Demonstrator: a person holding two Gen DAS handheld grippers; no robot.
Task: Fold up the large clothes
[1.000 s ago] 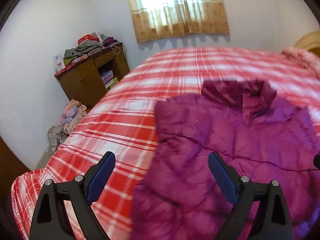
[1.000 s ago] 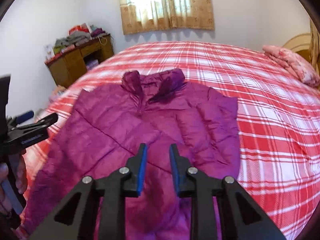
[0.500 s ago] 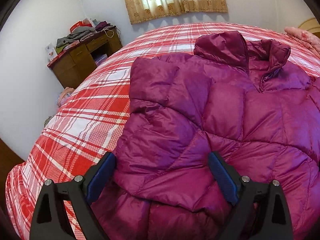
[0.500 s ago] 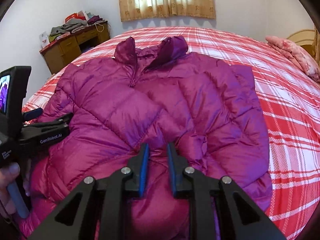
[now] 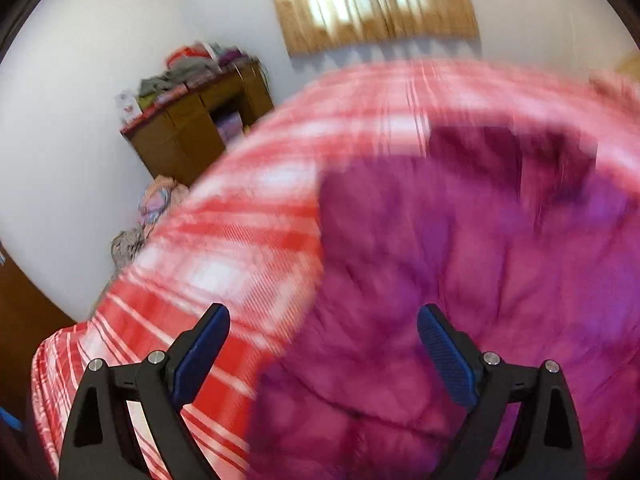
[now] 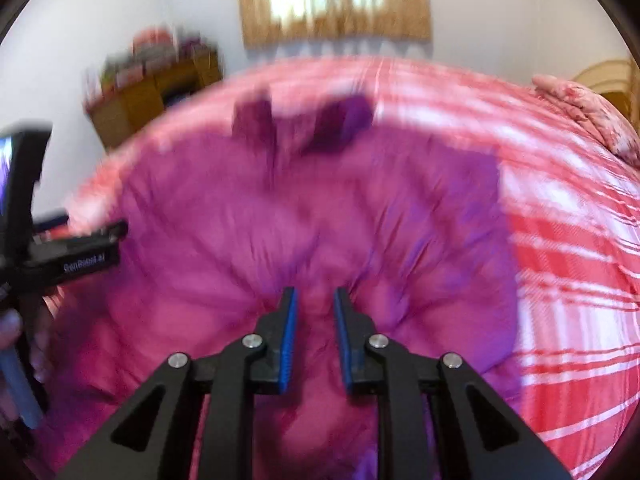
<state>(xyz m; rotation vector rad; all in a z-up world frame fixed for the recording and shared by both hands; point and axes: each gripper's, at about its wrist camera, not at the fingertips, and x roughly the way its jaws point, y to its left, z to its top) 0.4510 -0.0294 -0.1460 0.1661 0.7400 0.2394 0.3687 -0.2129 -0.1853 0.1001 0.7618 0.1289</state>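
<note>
A large magenta puffer jacket [image 5: 460, 272] lies spread on the red plaid bed [image 5: 224, 248], collar toward the far side; it also fills the right wrist view [image 6: 304, 224]. My left gripper [image 5: 322, 344] is open and empty above the jacket's left edge. My right gripper [image 6: 314, 312] has its jaws nearly together, and a fold of jacket fabric bunches up between them near the jacket's lower middle. The left gripper's body shows in the right wrist view [image 6: 76, 260] at the left. Both views are motion blurred.
A wooden desk [image 5: 192, 128] piled with clothes stands at the back left by the wall. Clothes lie on the floor [image 5: 156, 208] beside the bed. A pink pillow [image 6: 588, 116] lies at the bed's far right. A curtained window [image 6: 336, 0] is behind.
Both grippers have pulled back and up from the jacket; the views went from sharp and close to blurred and farther. The left gripper stays open, the right one stays nearly closed.
</note>
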